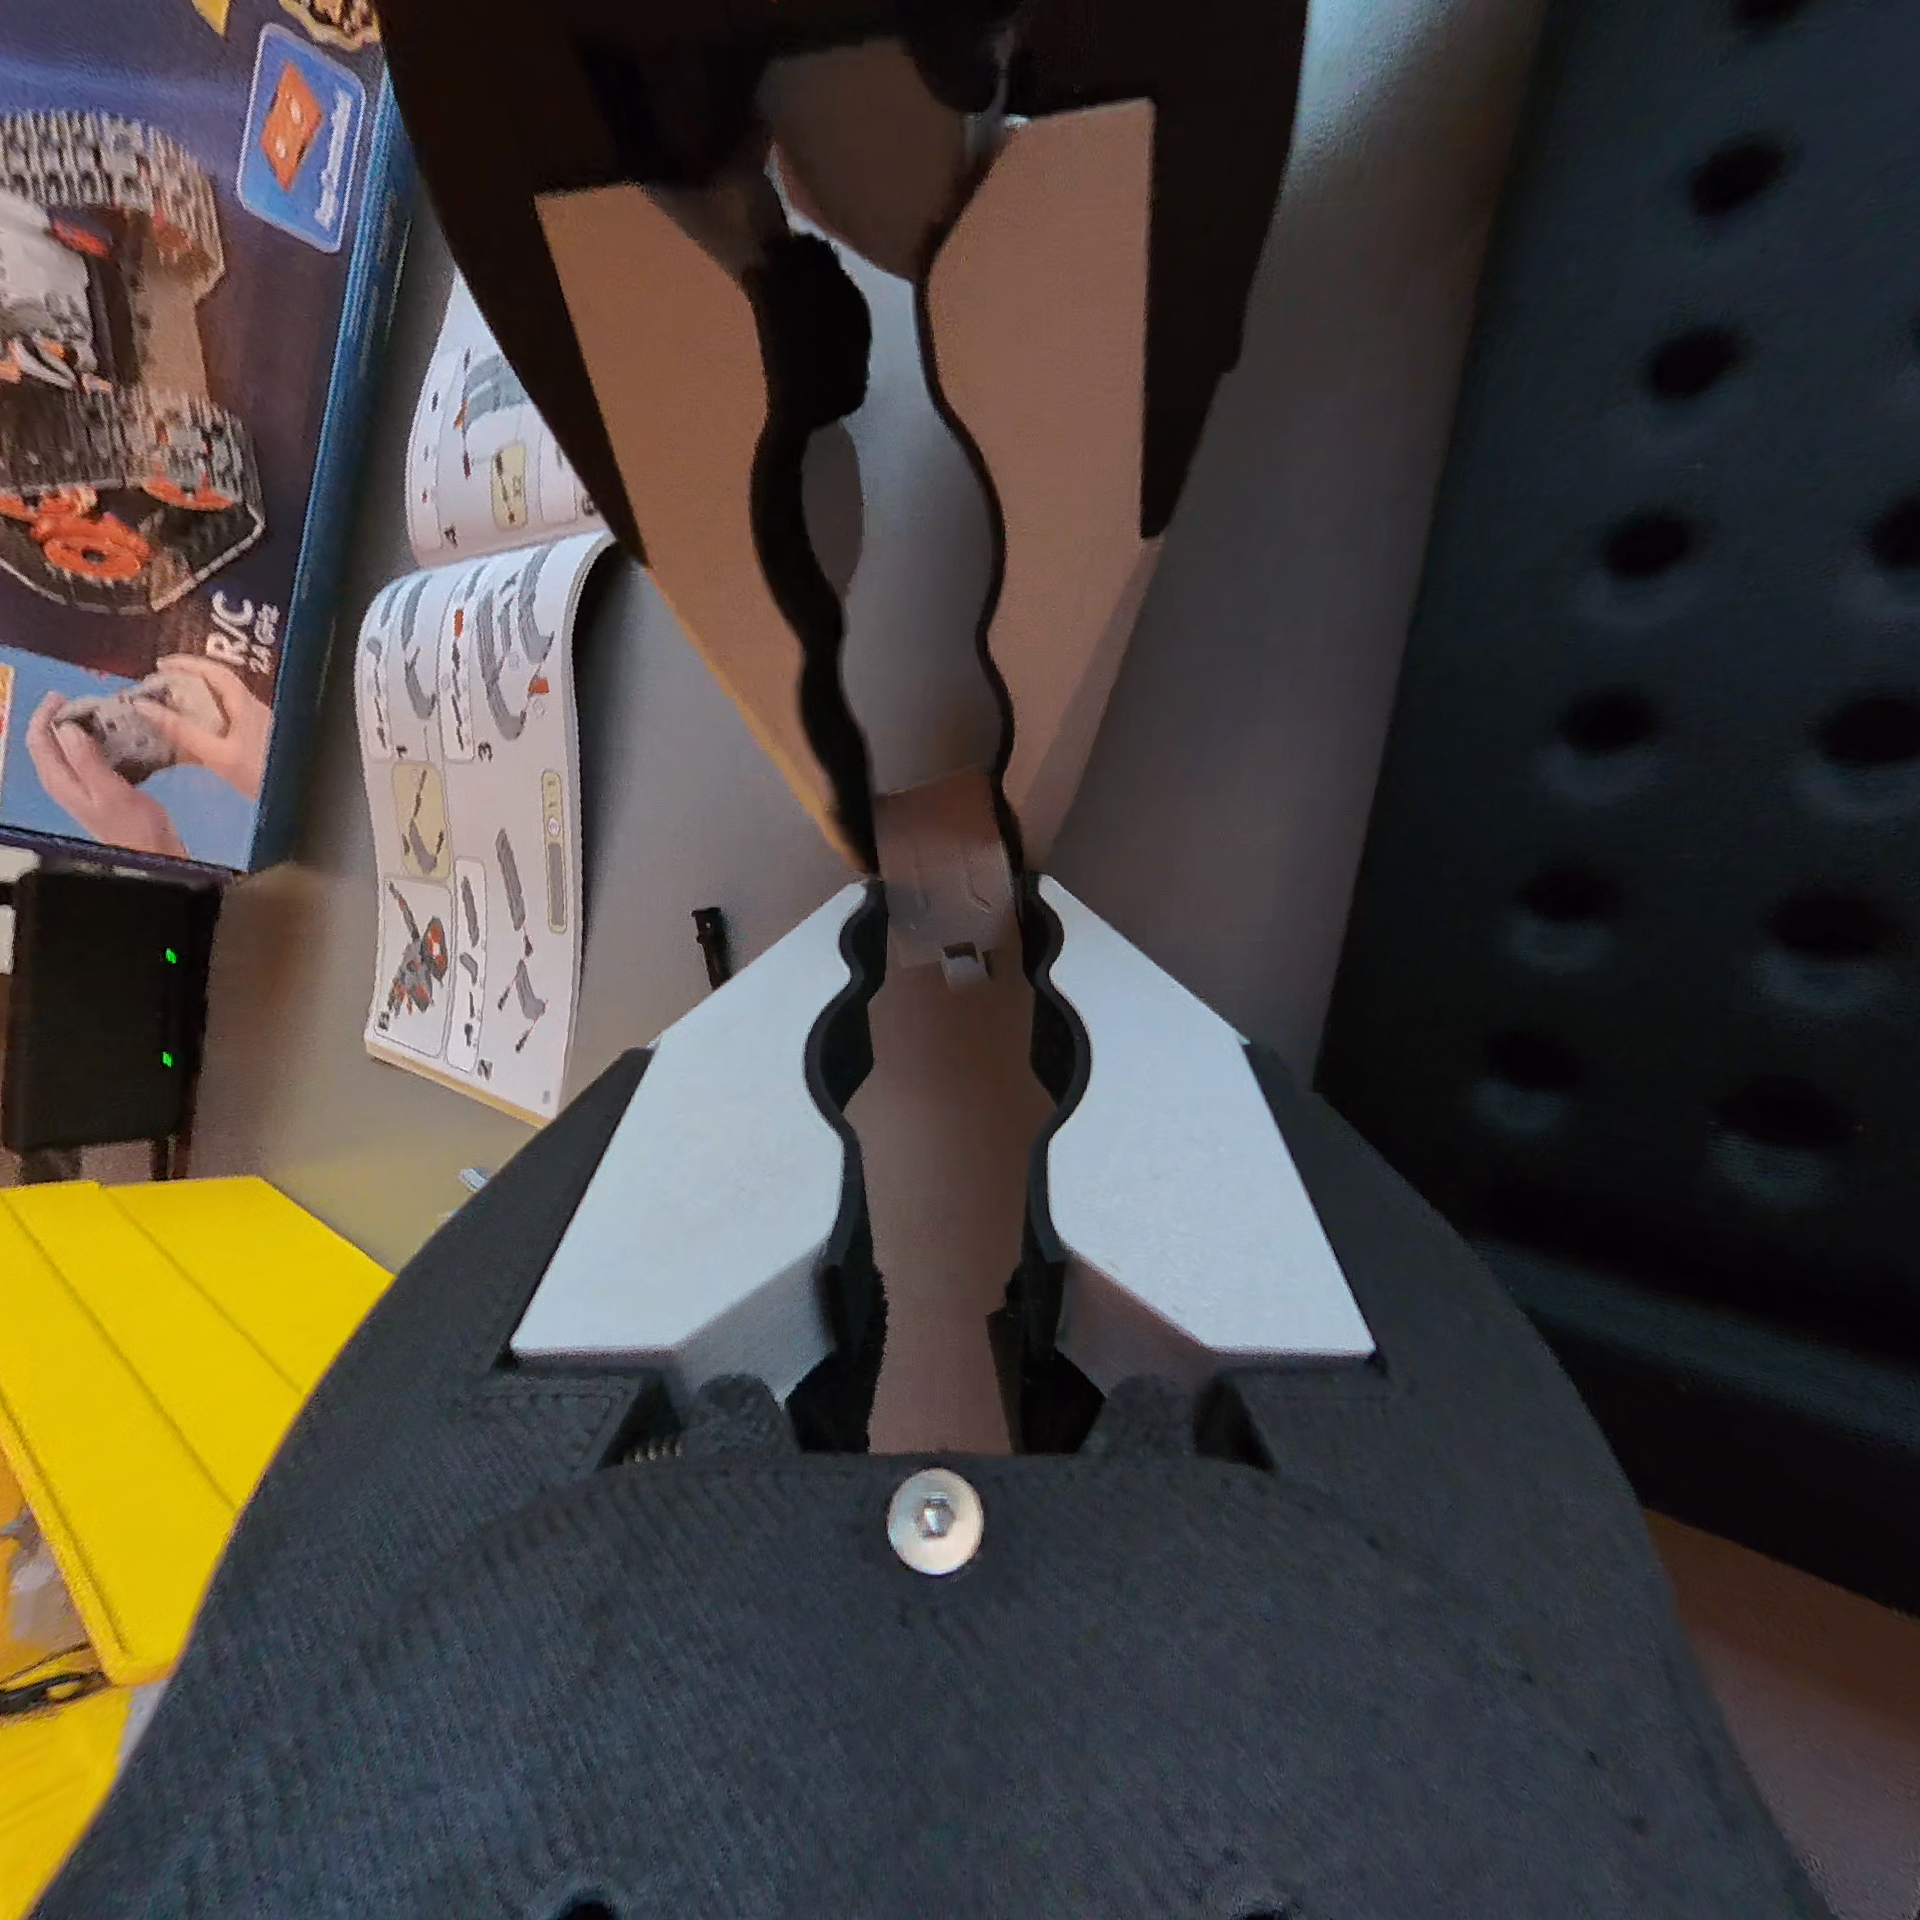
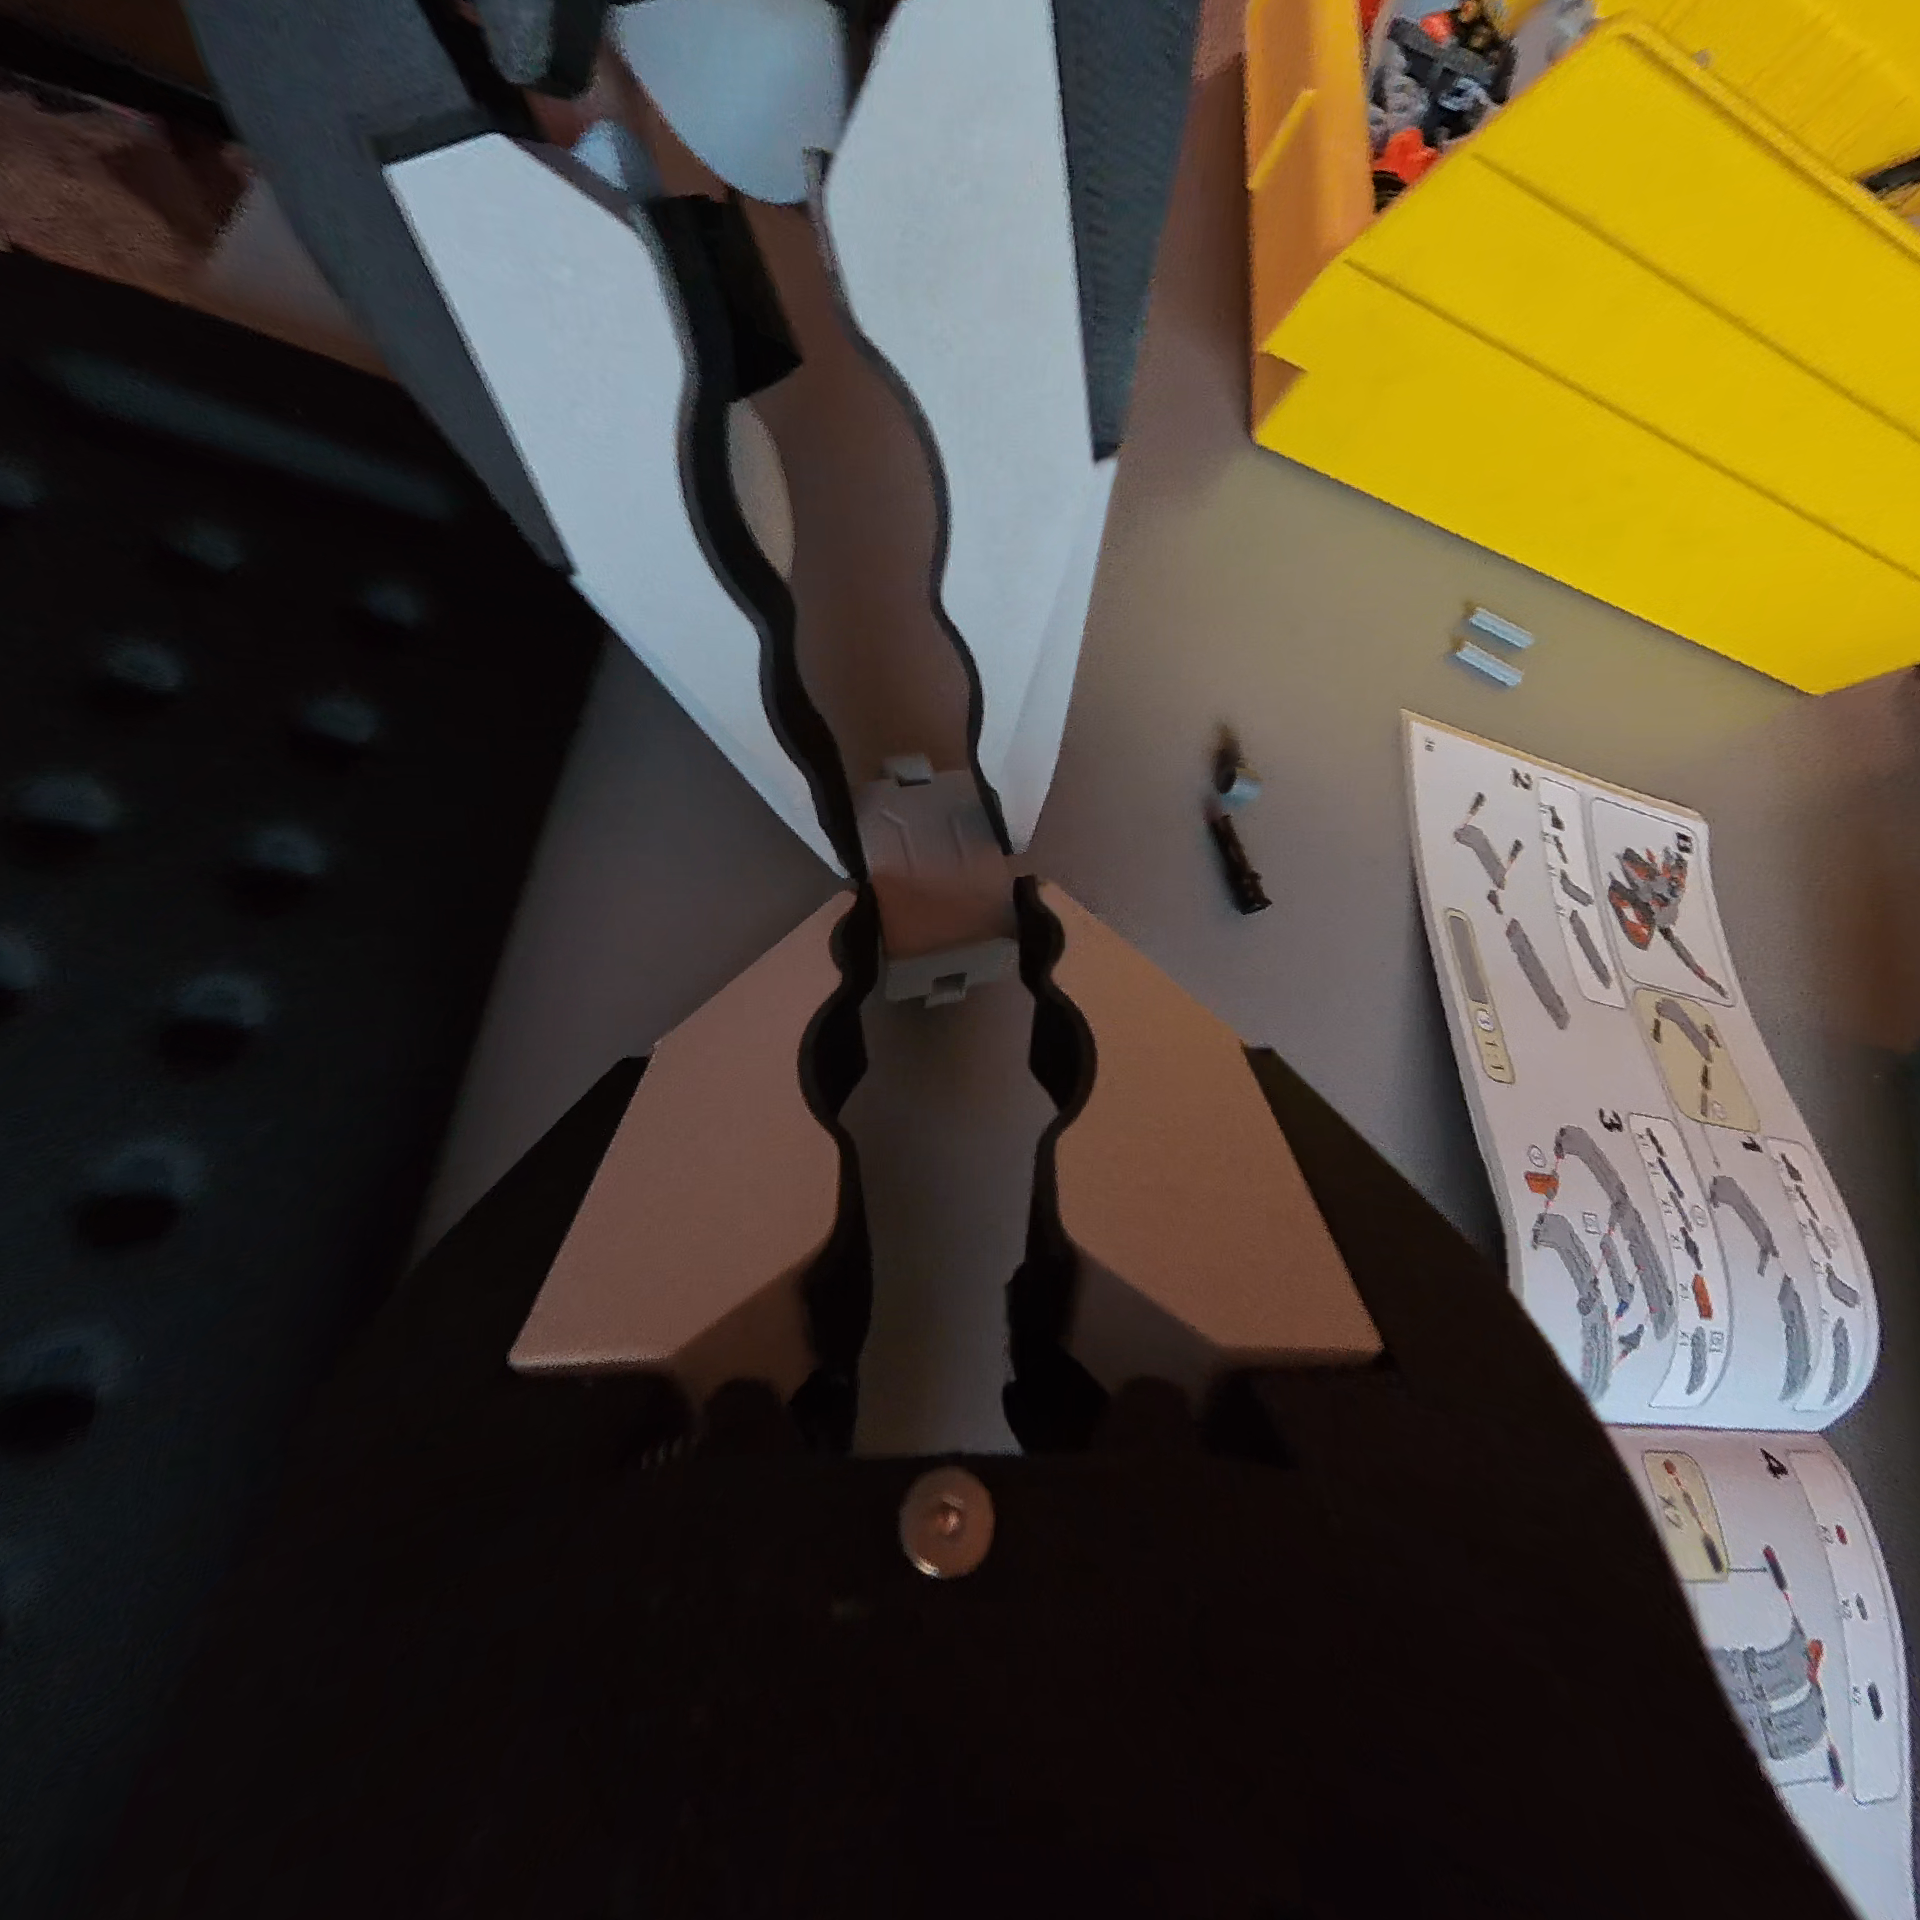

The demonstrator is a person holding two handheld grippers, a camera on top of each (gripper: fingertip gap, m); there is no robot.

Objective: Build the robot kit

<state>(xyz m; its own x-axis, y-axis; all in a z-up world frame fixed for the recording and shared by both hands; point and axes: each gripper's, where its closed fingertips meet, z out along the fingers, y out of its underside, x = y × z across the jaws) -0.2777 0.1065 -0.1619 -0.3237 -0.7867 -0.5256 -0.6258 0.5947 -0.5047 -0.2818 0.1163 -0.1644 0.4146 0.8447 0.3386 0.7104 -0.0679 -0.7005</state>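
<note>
A small grey building-toy piece (image 1: 940, 831) (image 2: 935, 842) is held in the air above the grey table (image 1: 1195, 727). Both grippers clamp it from opposite ends, tip to tip. My left gripper (image 1: 951, 888) comes from the bottom of the left wrist view with its pale fingers (image 1: 727, 1143) shut on the piece's near end. My right gripper (image 2: 940, 894) does the same in the right wrist view. Each gripper shows in the other's view, reaching down from the top: the right gripper (image 1: 935, 857) and the left gripper (image 2: 925, 857). Small studs stick out of the piece's ends.
An open instruction booklet (image 1: 478, 790) (image 2: 1621, 1091) lies on the table beside a blue toy box (image 1: 156, 416). Yellow bins (image 1: 156, 1351) (image 2: 1610, 364) hold loose parts. A black pin (image 2: 1236, 842) and two small grey pieces (image 2: 1491, 649) lie loose. A black perforated surface (image 1: 1662, 727) (image 2: 208, 831) borders the table.
</note>
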